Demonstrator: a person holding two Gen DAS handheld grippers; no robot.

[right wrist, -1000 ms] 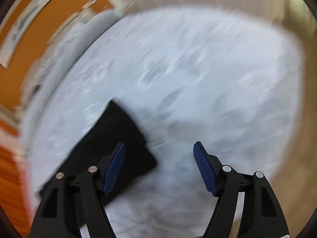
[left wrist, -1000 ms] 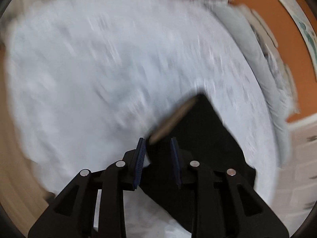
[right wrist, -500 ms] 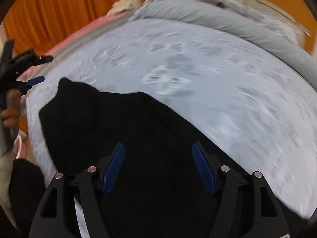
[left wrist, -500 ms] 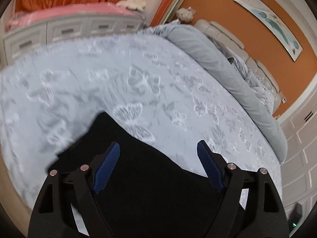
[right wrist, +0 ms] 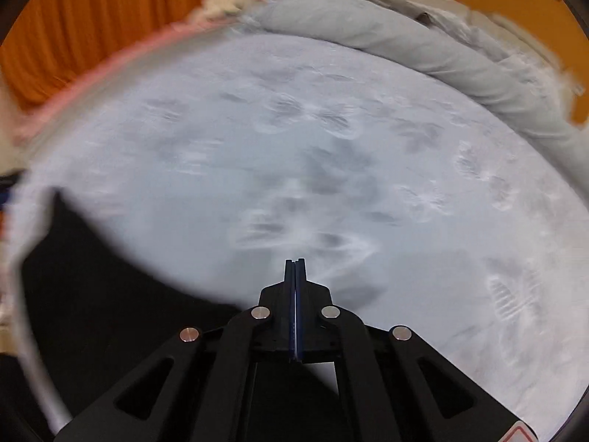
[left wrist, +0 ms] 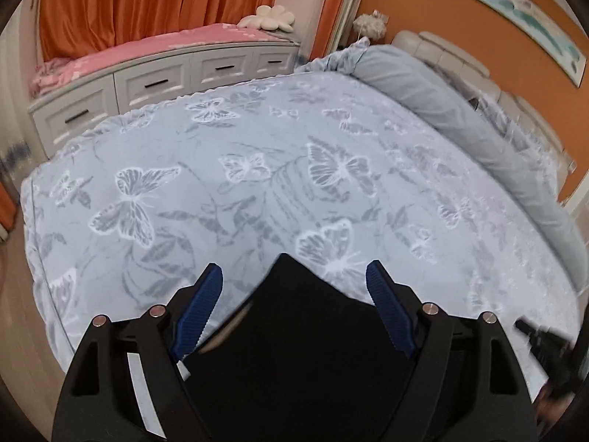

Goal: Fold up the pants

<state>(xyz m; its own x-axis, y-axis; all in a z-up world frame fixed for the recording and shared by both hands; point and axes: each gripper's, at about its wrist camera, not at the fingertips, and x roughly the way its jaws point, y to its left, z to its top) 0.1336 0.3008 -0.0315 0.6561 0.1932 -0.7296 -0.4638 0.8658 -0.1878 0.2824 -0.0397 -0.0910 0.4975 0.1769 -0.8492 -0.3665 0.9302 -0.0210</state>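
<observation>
Under the left wrist camera, the left gripper (left wrist: 294, 283) is hovering with its jaws standing wide apart and pressing on nothing. Black pants (left wrist: 302, 350) are lying on the bed (left wrist: 257, 169) below it, one corner pointing up between the blue pads (left wrist: 200, 309) (whether they touch the cloth I cannot tell). A grey bolster (left wrist: 460, 121) is running along the far right side, and a white dresser (left wrist: 154, 81) is standing beyond the bed.

Through the right wrist camera, much blurred, the right gripper (right wrist: 295, 269) is showing its jaws pressed flat together, with nothing visible between them. The pants (right wrist: 92, 294) are lying at lower left, spreading under the gripper's body.
</observation>
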